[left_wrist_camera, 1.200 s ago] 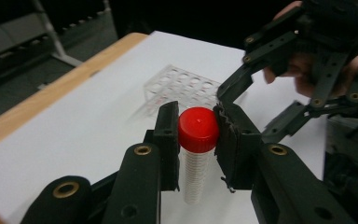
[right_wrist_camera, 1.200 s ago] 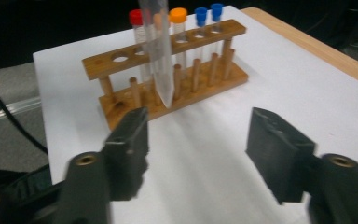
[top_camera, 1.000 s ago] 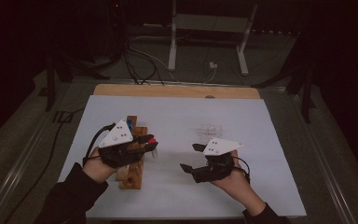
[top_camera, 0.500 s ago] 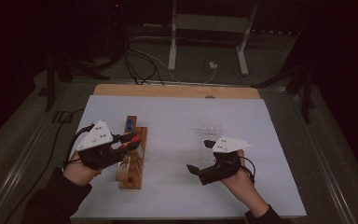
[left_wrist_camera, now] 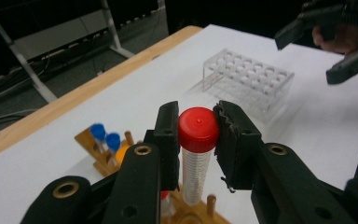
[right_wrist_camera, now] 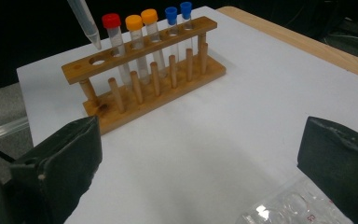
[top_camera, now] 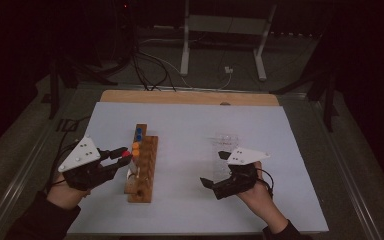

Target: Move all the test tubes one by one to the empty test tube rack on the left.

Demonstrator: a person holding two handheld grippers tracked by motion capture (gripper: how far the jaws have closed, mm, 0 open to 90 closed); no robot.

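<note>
Red-capped tube [left_wrist_camera: 197,158] clamped in left gripper [left_wrist_camera: 196,140] fingers, right gripper [top_camera: 219,171] fingers wide, empty

L gripper [left_wrist_camera: 198,140] clamps a red-capped tube [left_wrist_camera: 197,158] w/ both black pads on the cap, tube upright, clear graduated body hanging down btwn the jaws. Below-left: wooden rack [left_wrist_camera: 103,151] w/ two blue-capped tubes [left_wrist_camera: 105,136] & an orange cap [left_wrist_camera: 123,151] just beside them, partly hidden by the jaw. Farther off on the white sheet [left_wrist_camera: 135,98]: clear plastic rack [left_wrist_camera: 248,81], holes unfilled. Top R corner: other gripper [left_wrist_camera: 335,39], jaws apart, hand behind it. Wooden table edge [left_wrist_camera: 81,95] runs along the sheet's far side; metal stand legs [left_wrist_camera: 42,86] beyond, dark.
</note>
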